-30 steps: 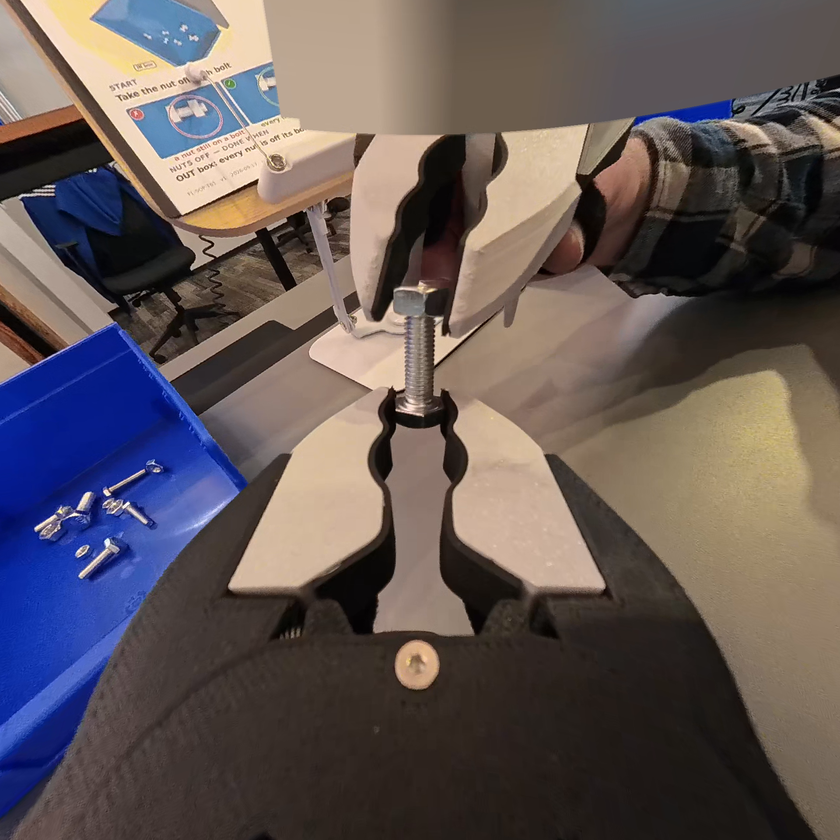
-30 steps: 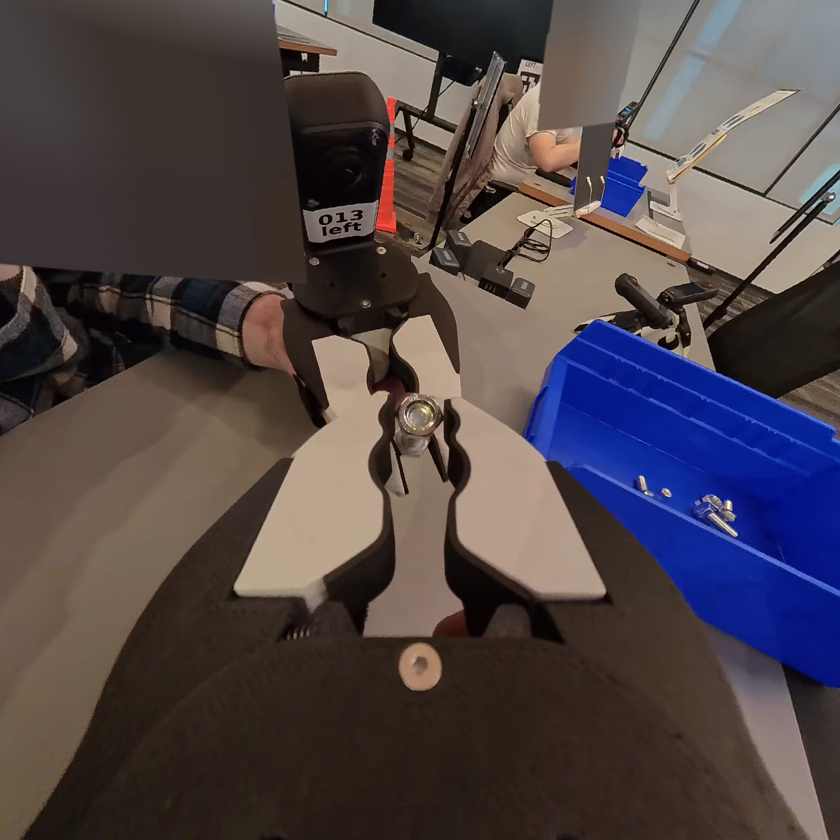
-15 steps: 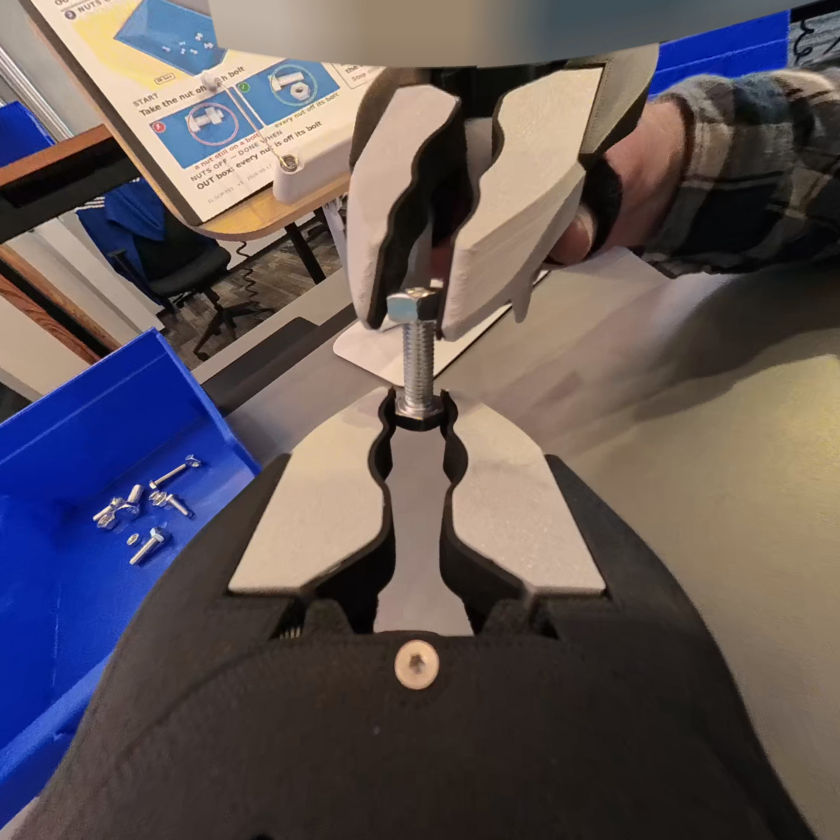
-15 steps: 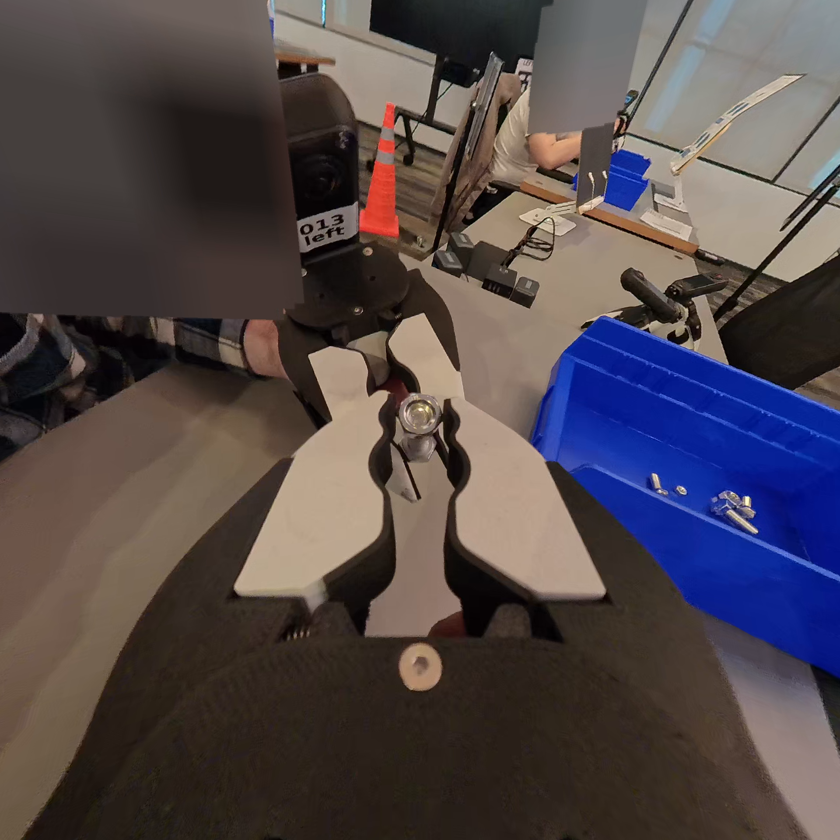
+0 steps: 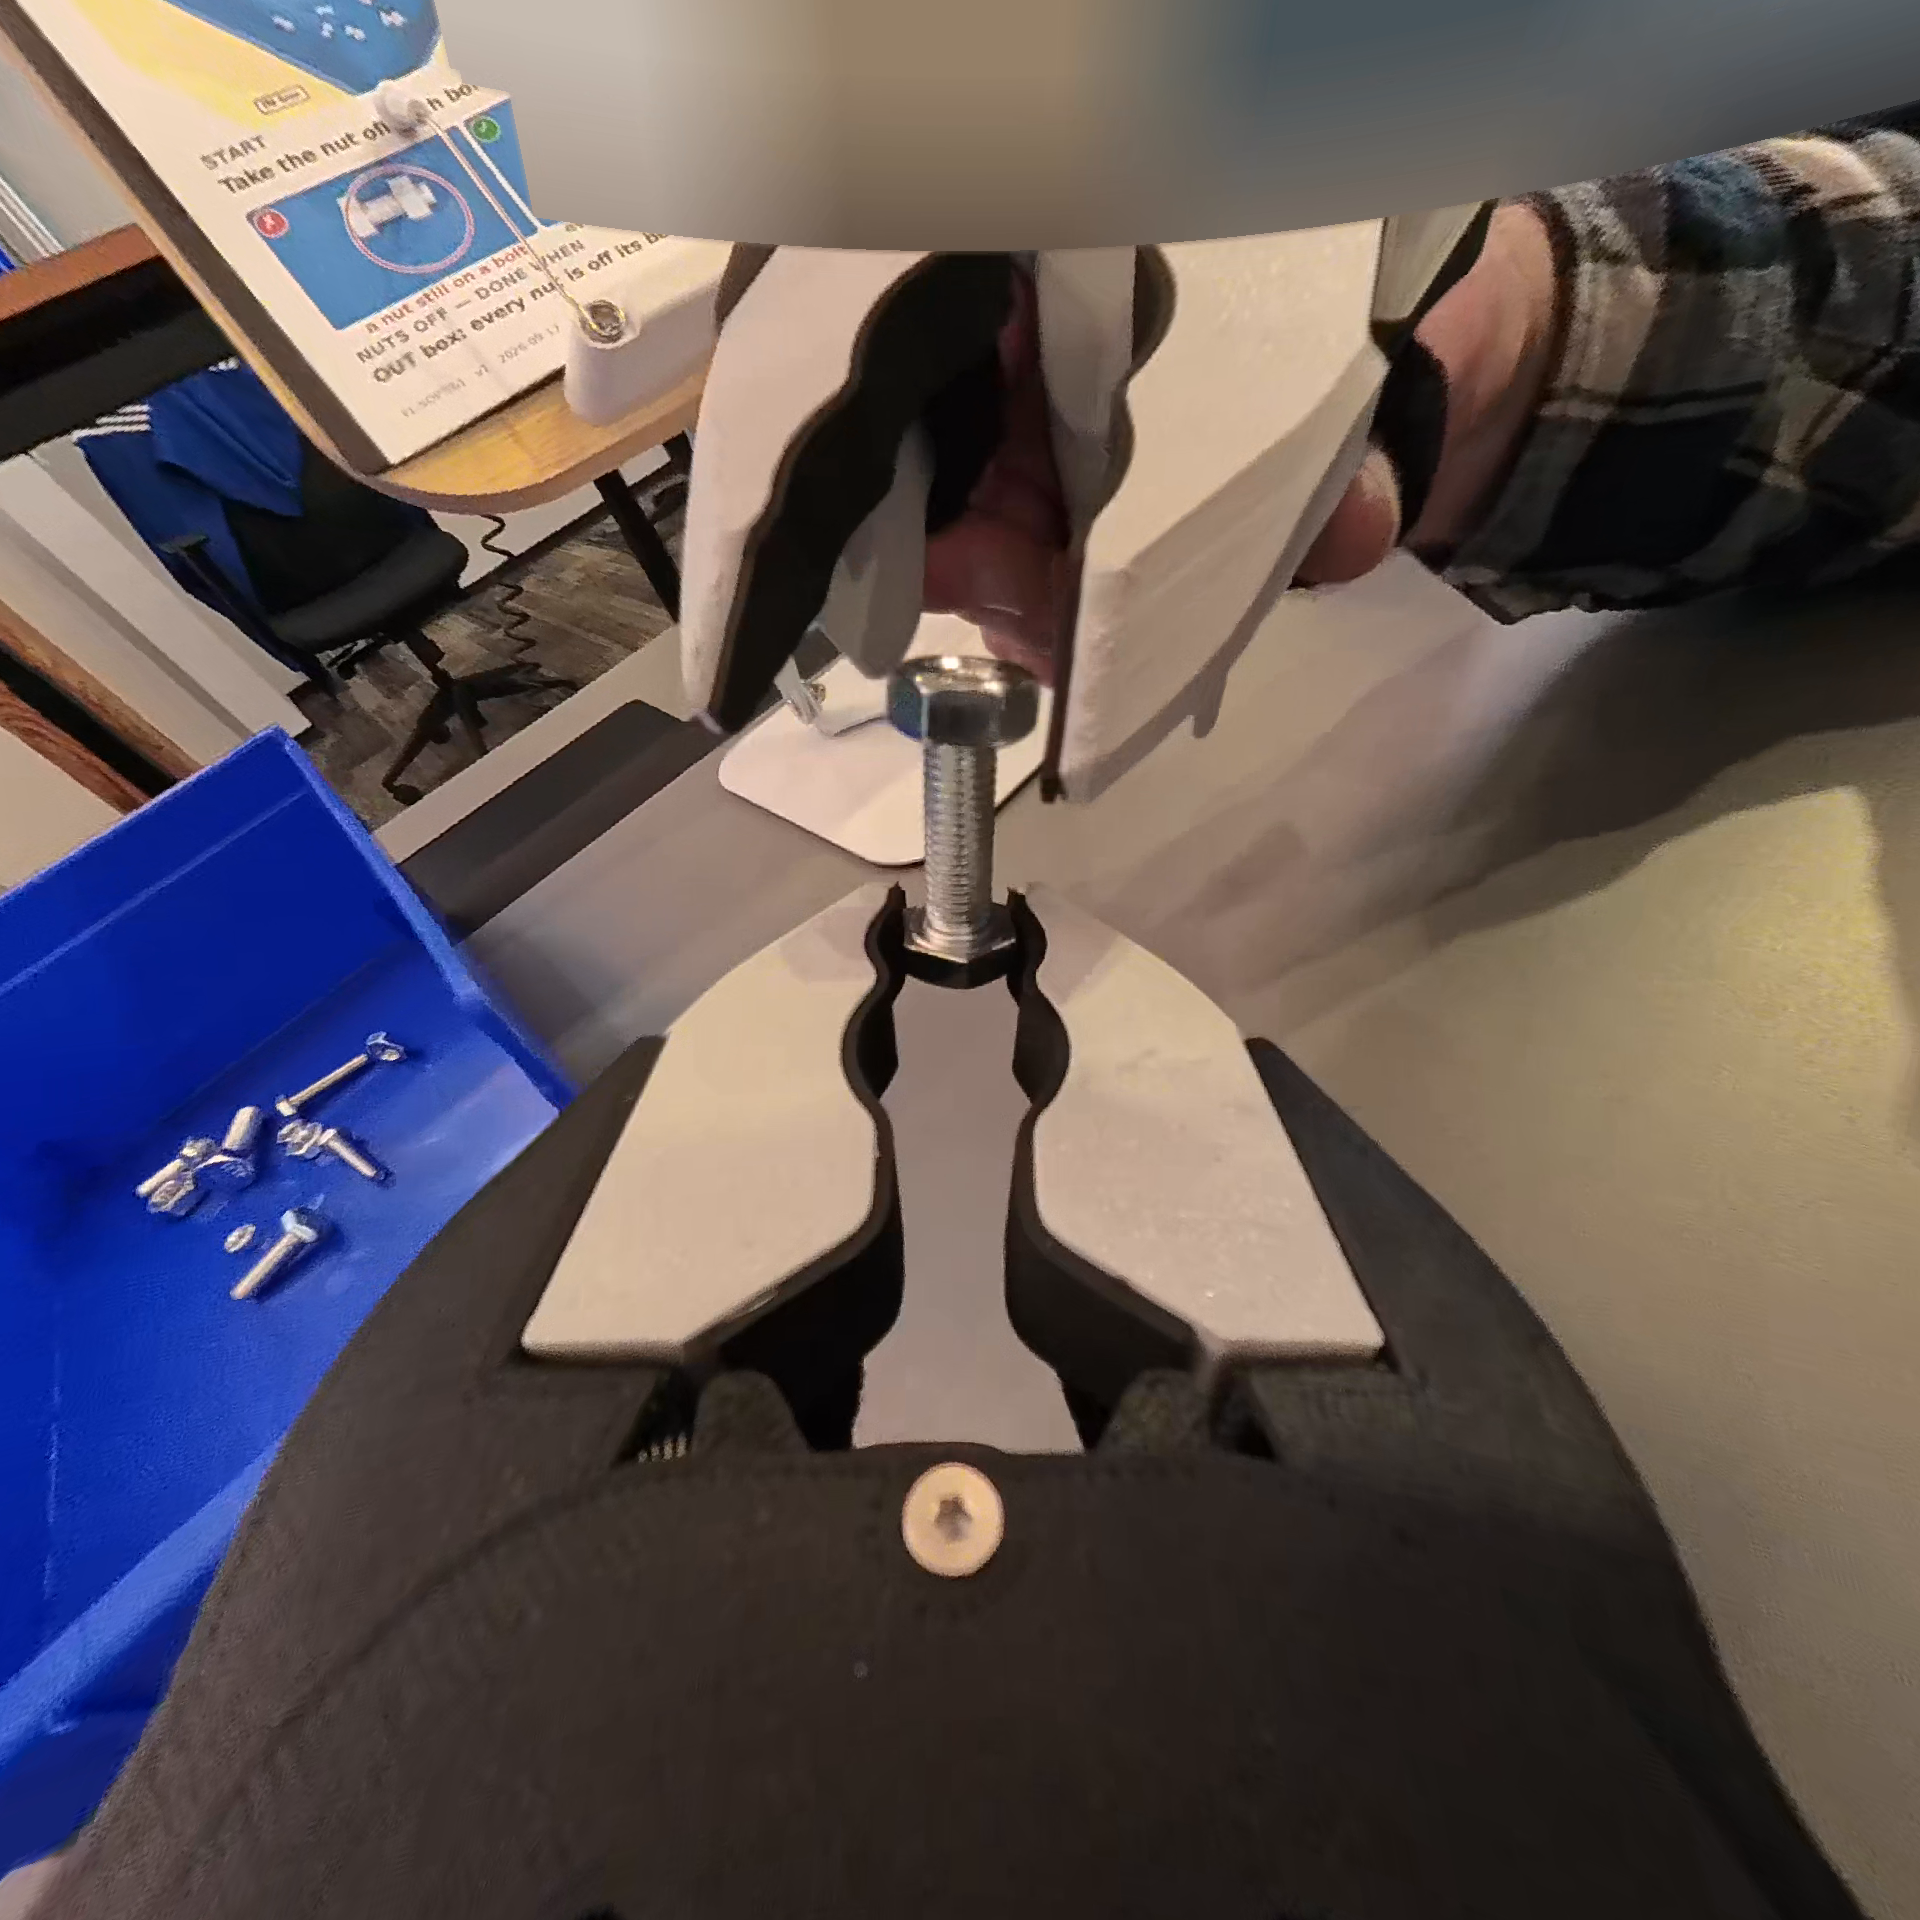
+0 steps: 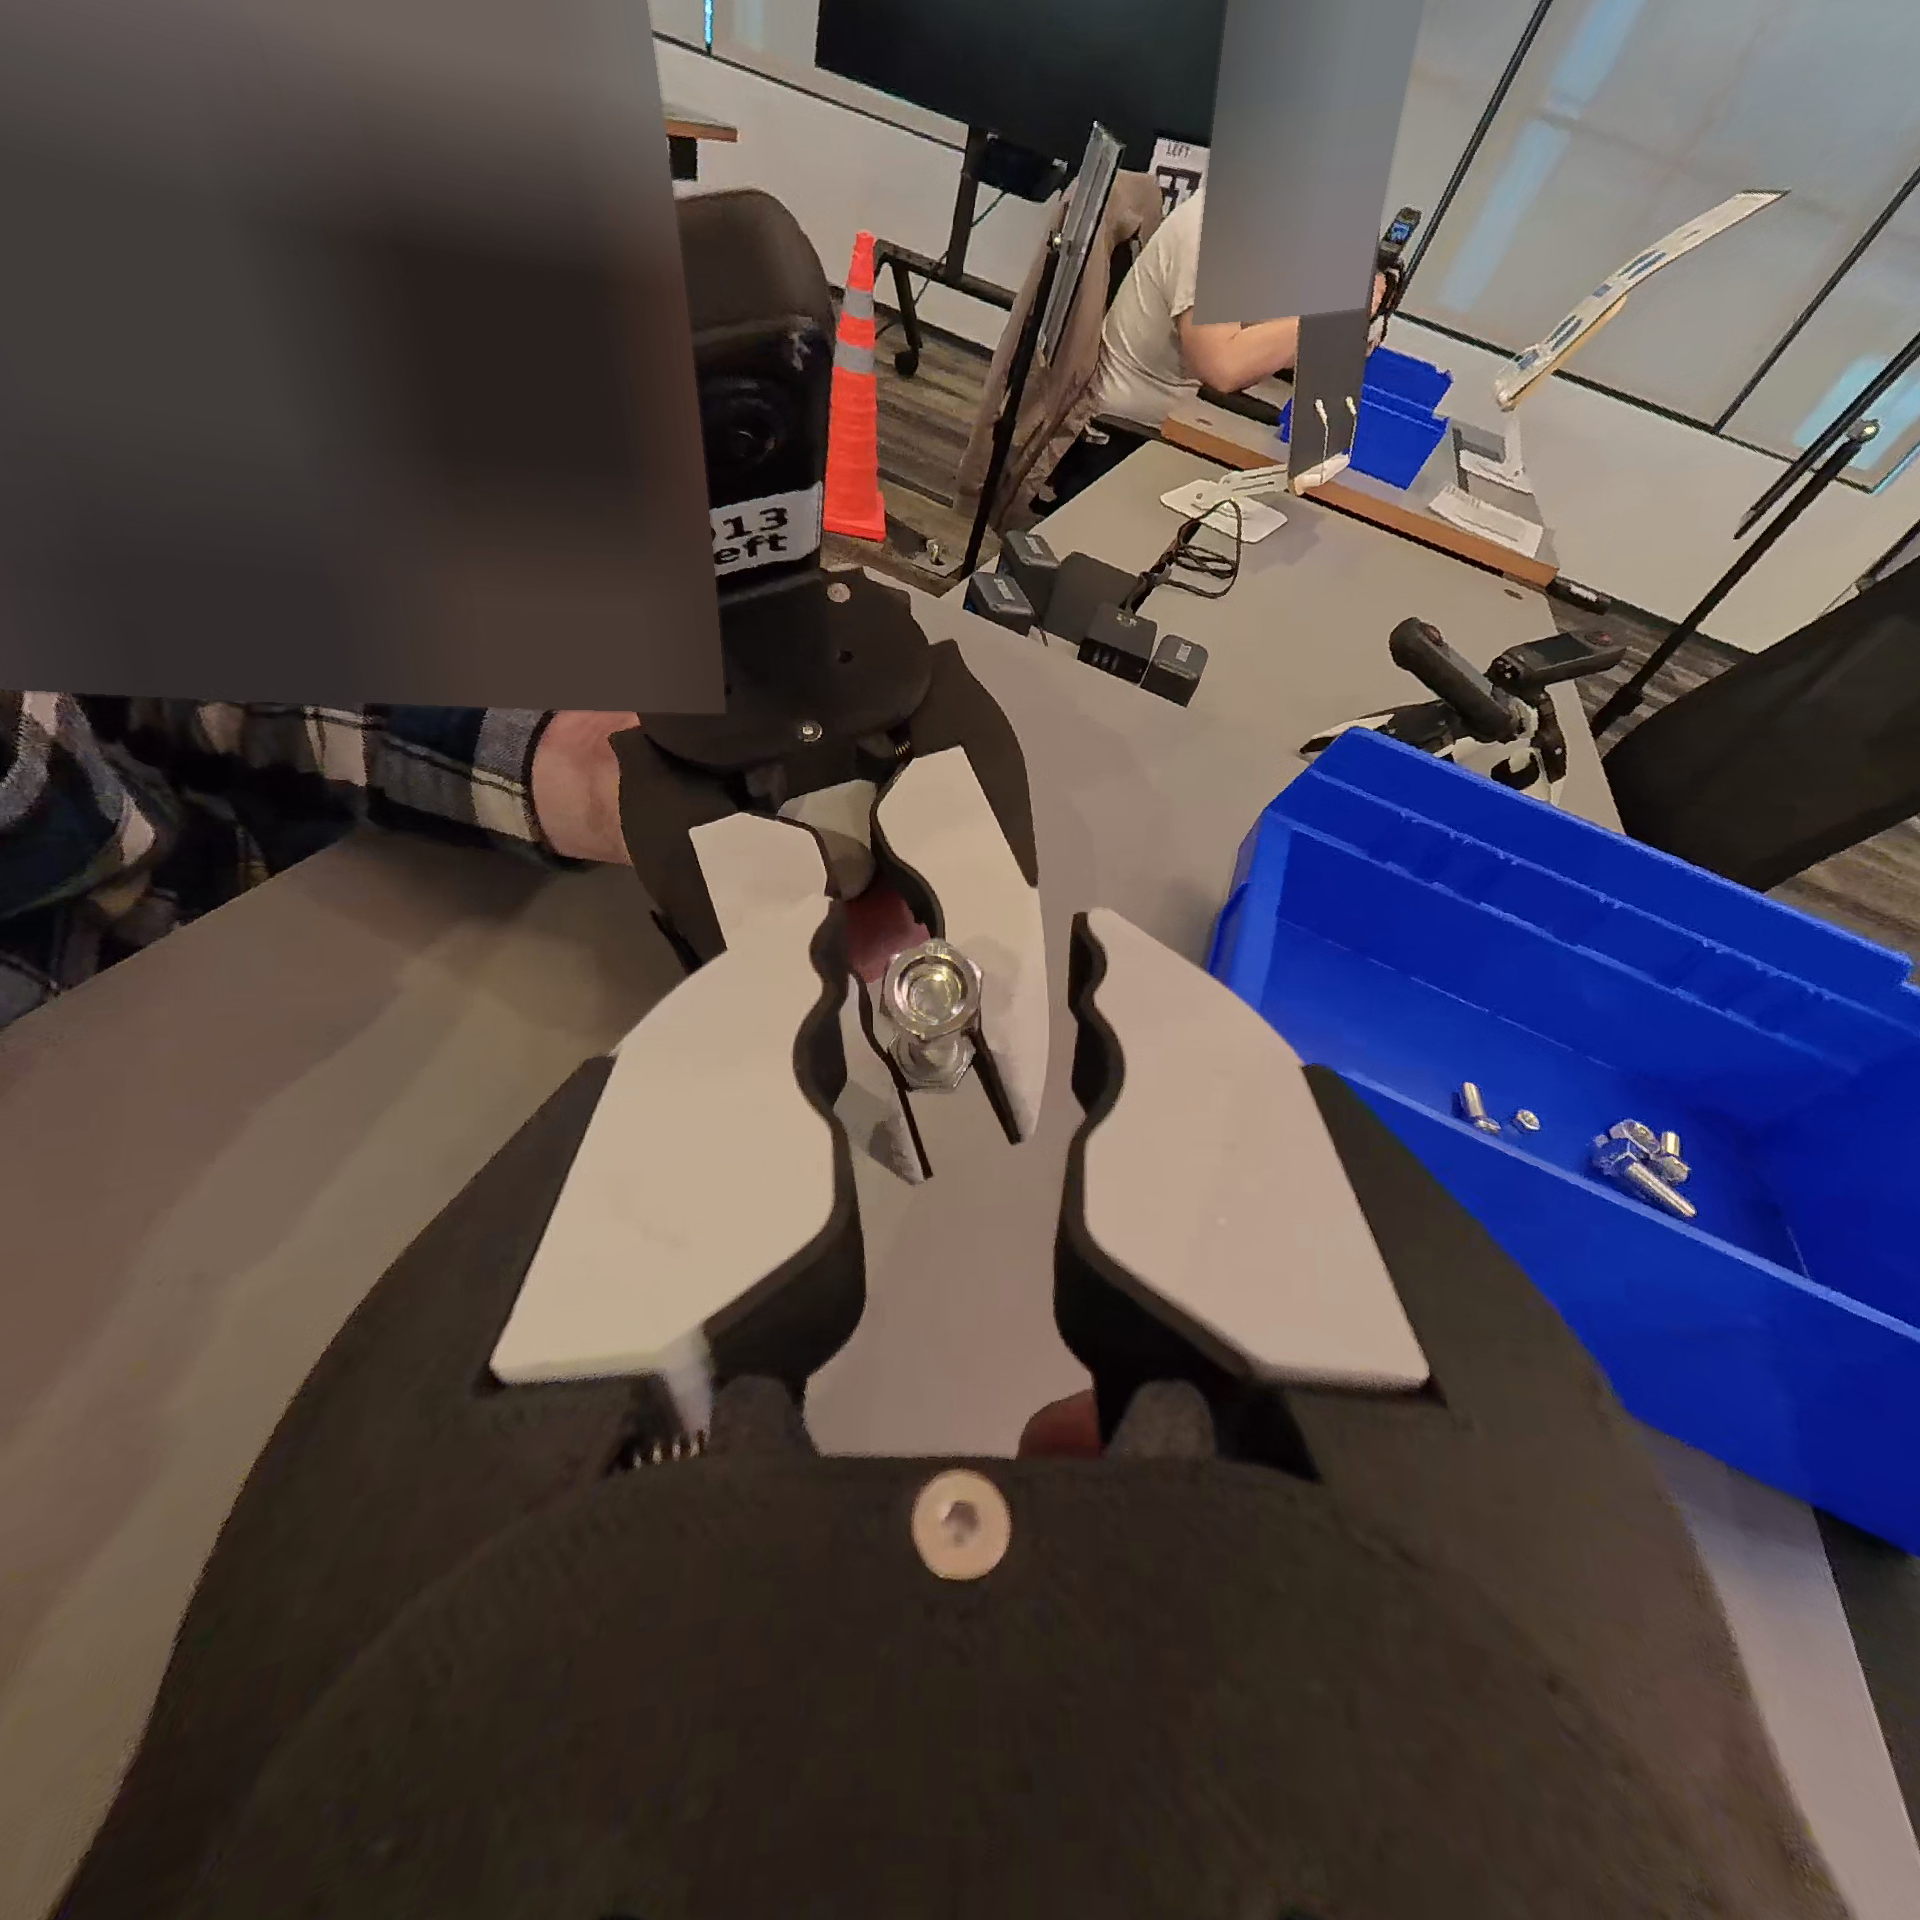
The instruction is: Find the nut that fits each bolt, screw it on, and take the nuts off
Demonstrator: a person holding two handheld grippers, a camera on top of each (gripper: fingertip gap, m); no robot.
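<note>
Now spread apart off the bolt (image 6: 928,989) head after clamping it, right jaws, while left jaws pinch its nut (image 5: 956,938) above the surface (image 5: 1558,1039), likely re-gripping between turns.

Grey desks (image 6: 1299,623), an orange traffic cone (image 6: 854,395) and large windows (image 6: 1621,156) behind.

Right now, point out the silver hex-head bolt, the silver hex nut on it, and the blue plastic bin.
Silver hex-head bolt (image 5: 958,821), left wrist view, threaded shank.
Silver hex nut (image 5: 956,940), left wrist view, top face.
Blue plastic bin (image 6: 1558,914), right wrist view, inner wall.
</note>
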